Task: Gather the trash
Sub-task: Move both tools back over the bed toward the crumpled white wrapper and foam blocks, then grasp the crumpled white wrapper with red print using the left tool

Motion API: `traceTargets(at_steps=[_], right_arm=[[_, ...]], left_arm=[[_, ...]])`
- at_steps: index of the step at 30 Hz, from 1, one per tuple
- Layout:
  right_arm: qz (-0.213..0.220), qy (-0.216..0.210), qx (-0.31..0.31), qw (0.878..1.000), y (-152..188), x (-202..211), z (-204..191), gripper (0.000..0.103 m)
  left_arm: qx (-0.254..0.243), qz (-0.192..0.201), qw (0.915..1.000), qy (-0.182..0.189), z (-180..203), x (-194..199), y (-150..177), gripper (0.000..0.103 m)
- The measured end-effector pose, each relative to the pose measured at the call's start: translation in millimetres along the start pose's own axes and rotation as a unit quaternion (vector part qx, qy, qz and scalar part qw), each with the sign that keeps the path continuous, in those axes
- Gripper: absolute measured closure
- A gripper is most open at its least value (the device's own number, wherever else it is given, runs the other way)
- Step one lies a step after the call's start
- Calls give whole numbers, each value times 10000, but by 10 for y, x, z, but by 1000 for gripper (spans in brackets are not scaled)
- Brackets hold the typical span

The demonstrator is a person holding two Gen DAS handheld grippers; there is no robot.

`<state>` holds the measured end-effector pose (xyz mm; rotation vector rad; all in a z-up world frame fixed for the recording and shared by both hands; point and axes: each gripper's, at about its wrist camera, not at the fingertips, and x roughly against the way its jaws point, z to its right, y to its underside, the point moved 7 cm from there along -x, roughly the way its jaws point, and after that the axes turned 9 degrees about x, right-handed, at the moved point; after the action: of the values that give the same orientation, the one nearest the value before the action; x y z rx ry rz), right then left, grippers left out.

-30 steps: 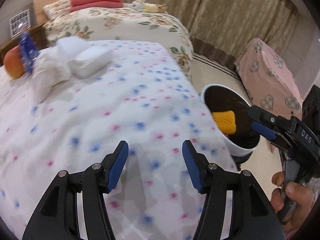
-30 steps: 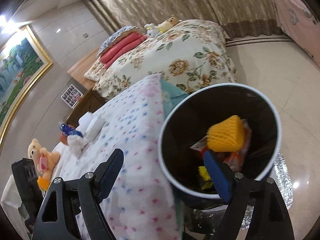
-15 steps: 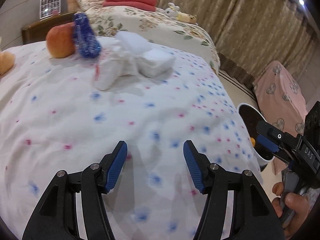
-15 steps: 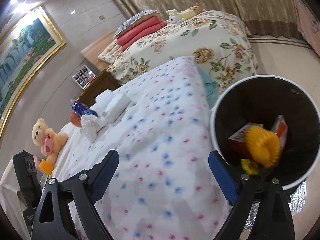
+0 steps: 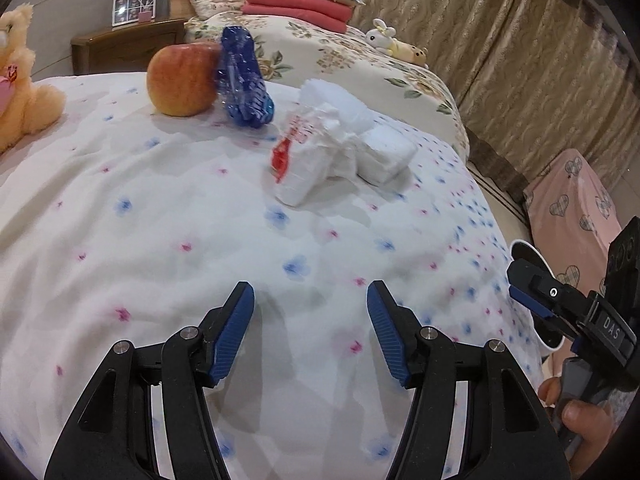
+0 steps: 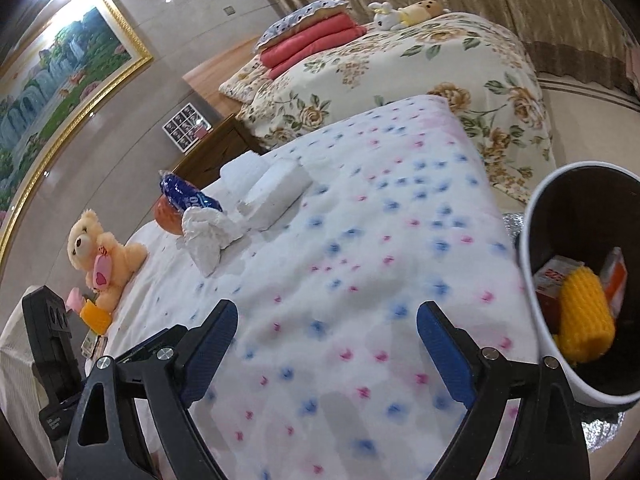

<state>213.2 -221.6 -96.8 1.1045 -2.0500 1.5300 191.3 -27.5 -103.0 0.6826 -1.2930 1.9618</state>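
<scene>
Left wrist view: the left gripper hangs over a white bedspread dotted blue and pink, its blue pads apart with nothing between them. Ahead on the spread lies the trash: a crumpled white wrapper with a red mark, touching two white foam blocks beside it. Farther back a blue wrapper leans against an apple. A teddy bear sits at the left edge. At the right edge a hand holds the right gripper beside the rim of a bin.

Right wrist view: the right gripper stands wide, having just been opening, with only bedspread showing between its pads. The bin, white outside and black inside, stands just off the bed's edge at right, holding a yellow foam net and cartons. The white wrapper, foam blocks, blue wrapper and apple cluster well beyond the pads; the bear sits left of them.
</scene>
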Motion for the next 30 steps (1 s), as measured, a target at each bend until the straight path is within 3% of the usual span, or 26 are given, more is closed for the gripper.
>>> traceTargets(at_steps=[18, 28, 30], right_arm=[[-79, -233, 151, 9996, -272, -475, -231, 11], [-98, -224, 196, 9995, -530, -853, -287, 15], [-90, -226, 195, 9995, -577, -902, -295, 18]], left_arm=[[-271, 130, 9994, -192, -54, -289, -479, 43], [-544, 117, 9984, -64, -13, -531, -765, 43], [-506, 42, 9987, -1, -28, -573, -771, 50]])
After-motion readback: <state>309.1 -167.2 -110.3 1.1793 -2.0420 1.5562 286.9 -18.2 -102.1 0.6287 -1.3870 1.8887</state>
